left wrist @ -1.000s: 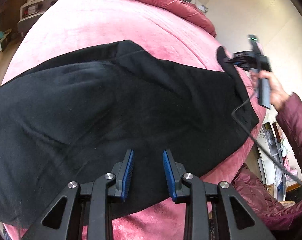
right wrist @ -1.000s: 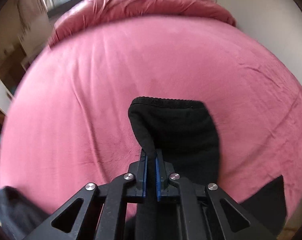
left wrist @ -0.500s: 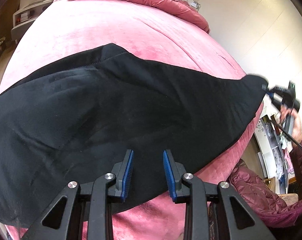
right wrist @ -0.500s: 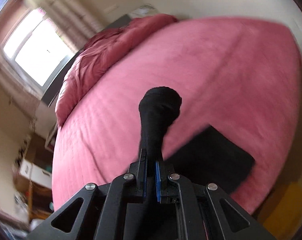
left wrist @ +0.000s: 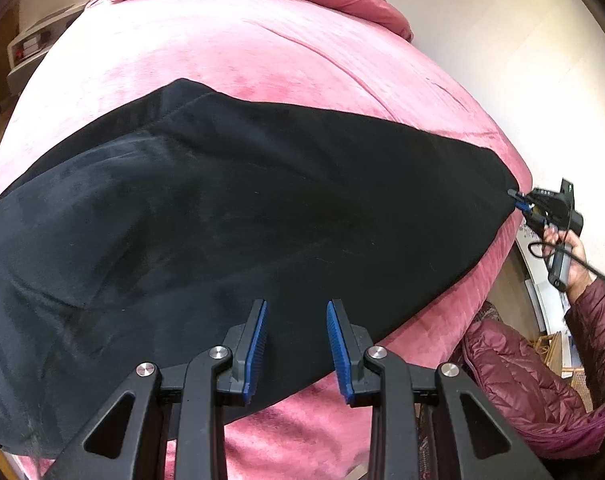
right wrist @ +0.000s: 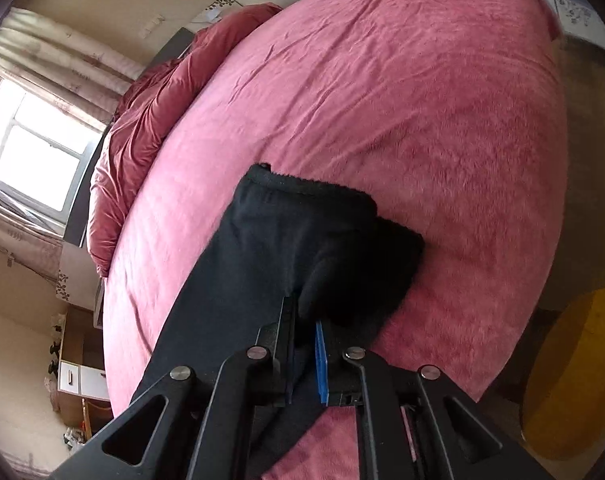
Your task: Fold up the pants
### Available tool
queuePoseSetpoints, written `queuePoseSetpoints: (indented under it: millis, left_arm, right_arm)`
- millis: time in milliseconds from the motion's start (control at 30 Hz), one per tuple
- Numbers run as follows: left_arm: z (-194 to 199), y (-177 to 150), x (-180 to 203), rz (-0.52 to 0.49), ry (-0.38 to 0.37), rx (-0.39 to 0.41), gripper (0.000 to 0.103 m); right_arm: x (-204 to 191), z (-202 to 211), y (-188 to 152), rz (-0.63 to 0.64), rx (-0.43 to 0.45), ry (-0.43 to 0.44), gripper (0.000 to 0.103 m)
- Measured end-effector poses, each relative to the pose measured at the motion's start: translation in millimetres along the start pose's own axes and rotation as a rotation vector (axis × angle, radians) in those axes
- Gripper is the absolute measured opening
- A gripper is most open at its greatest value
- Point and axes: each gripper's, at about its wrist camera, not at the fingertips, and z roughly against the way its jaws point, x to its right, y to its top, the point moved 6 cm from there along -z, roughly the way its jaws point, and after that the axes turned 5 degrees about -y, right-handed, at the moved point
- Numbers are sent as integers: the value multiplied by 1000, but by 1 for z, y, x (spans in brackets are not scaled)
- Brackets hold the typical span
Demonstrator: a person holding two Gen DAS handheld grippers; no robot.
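Black fleece pants (left wrist: 262,208) lie ahead of my spread left tongs (left wrist: 296,344) on the pink velvet bed (left wrist: 242,52); my right tongs (right wrist: 302,332) pinch their hem.

Under me spreads a pink plush bedspread (left wrist: 262,52), and a rumpled rose duvet (right wrist: 150,108) is heaped at the head of the bed. I see a bright window (right wrist: 34,160) with pale curtains (right wrist: 58,60) beyond it. A white drawer unit (right wrist: 80,380) stands low beside the bed. A yellow round rug (right wrist: 578,380) lies on the floor past the bed's edge.
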Motion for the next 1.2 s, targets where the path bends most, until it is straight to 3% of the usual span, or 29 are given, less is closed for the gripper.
queuePoseSetpoints:
  millis: [67,200,467,567,633,733,833,933,1033,1133,1200]
  left_arm:
    - [-2,-2,3,-5,-6,0,30]
    - [-2,-5,9,-19,-16,8,30]
    - [0,-12,2,-3,-24,11,30]
    - [3,-15,-4,5,-18,14,30]
    - [9,-15,-9,15,-11,33,30]
    - [18,-15,-21,50,-3,65,31]
    - [34,-15,-36,88,12,117,31]
    - [45,-16,-53,132,35,157,31]
    - [49,-19,-68,163,70,177,31]
    - [52,-21,-76,169,83,189,31]
    - [52,-22,-76,154,104,192,31]
  right_arm:
    - [-14,8,4,62,28,-57,8]
    - [-27,26,6,78,64,-34,7]
    - [16,10,-5,17,-9,-151,7]
    - [13,8,-5,28,-14,-169,9]
    - [9,12,-3,32,-21,-172,18]
    - [0,34,1,91,25,-223,53]
    - [-30,60,-6,231,79,-278,55]
    - [-85,58,-25,393,26,-188,55]
    - [-162,43,-65,586,-70,-29,52]
    - [-245,17,-122,756,-204,150,42]
    - [-298,-1,-168,864,-306,256,42]
